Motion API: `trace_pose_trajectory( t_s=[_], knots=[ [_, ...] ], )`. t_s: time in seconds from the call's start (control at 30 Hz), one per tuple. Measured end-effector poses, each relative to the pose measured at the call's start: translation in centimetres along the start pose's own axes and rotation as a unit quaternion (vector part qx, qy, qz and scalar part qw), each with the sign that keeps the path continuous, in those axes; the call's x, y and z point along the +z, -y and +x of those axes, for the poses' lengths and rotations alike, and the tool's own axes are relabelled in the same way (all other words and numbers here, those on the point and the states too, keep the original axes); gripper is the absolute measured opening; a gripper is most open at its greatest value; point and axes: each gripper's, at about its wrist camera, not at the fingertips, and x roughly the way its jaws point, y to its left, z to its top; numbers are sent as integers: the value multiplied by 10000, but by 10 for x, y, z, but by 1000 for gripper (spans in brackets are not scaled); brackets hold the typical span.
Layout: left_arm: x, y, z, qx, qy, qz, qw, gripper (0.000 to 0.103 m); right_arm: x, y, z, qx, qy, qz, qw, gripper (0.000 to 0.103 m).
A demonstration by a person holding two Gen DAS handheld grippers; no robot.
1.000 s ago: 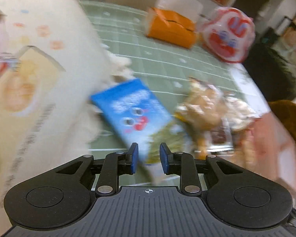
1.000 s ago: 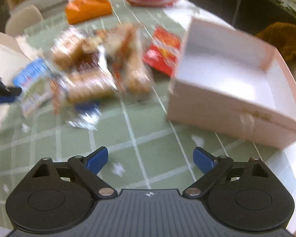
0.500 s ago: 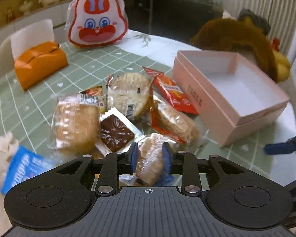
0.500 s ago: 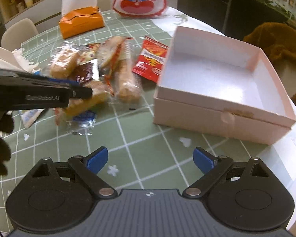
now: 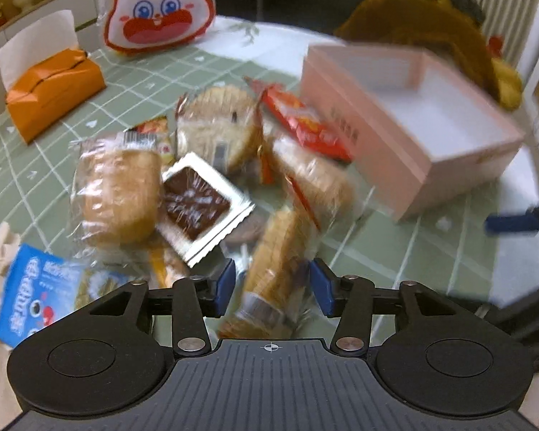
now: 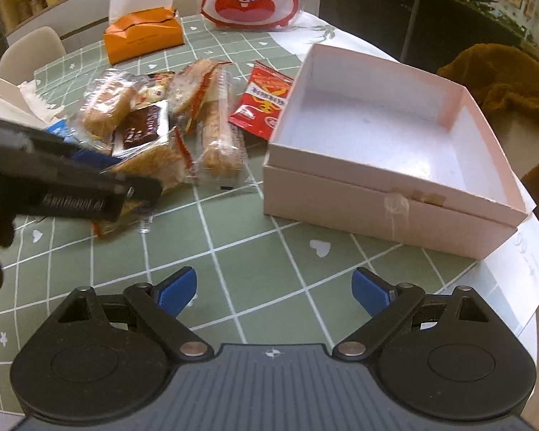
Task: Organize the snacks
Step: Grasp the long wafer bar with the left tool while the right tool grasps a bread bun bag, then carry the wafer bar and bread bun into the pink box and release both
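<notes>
Wrapped bread snack (image 5: 276, 262), at 6 o'clock of the snack pile, between the opening jaws of the left gripper (image 5: 272, 283), ungripped: likely light, soft, crinkly-slick; take mid-body, gently; right gripper (image 6: 275, 287) wide, empty.

Heap of wrapped snacks (image 5: 212, 179) on green checked cloth: bread rolls, round cake, brown square in clear wrap, red packet (image 6: 264, 102) lying flat against pink box (image 6: 395, 194). Box open, white inside, empty, just right of heap.
</notes>
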Motion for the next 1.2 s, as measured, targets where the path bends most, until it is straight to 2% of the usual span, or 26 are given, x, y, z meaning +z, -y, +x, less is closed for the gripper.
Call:
trace_pose_trajectory(
  t_s=[0.07,0.1,0.2,0.33,0.4,0.53,0.6,0.67,0.73,0.8,0.93,1.03,1.07,1.1,1.17,1.2],
  knots=[
    [-4,-3,1,7,-3,-54,10000,49,4,2,2,-24,-71,13,10000,94],
    [-4,-8,-1,-59,22,-234,9997,43,5,2,2,-39,-71,-10,10000,94],
    [-7,-22,-10,-228,240,-677,9972,42,10,-3,-2,-114,2,-174,9998,94],
    [-21,-40,-29,-517,433,-1294,9893,41,20,-10,-4,-90,112,-252,9996,94],
    [-30,-49,-42,-538,515,-1574,9847,41,28,-18,-3,-92,167,-300,9994,94],
    [-55,-82,-70,-352,727,-2344,9688,41,51,-39,-2,-1,263,-406,9988,94],
    [-65,-103,-79,-151,801,-2798,9566,41,66,-51,1,181,241,-357,9989,94],
    [-74,-124,-85,24,860,-3299,9401,41,83,-63,2,384,237,-221,9987,94],
    [-81,-137,-87,327,817,-3597,9289,41,99,-78,1,608,271,-139,9977,94],
    [-86,-144,-85,517,719,-3789,9212,41,121,-95,4,819,298,-38,9962,94],
    [-92,-148,-80,511,604,-3879,9183,41,157,-122,33,980,43,135,9951,94],
    [-98,-151,-79,490,569,-3945,9158,41,170,-140,59,767,-137,38,9970,93],
    [-99,-152,-77,480,571,-3963,9151,41,172,-143,67,705,-180,-31,9973,92],
    [-99,-152,-75,467,571,-3974,9147,41,171,-144,72,694,-223,-78,9973,85],
    [-99,-152,-72,435,554,-3988,9143,41,167,-139,77,995,-429,-46,9941,67],
    [-98,-152,-70,409,546,-3982,9148,41,165,-133,76,1149,-523,10,9920,53]
  ],
)
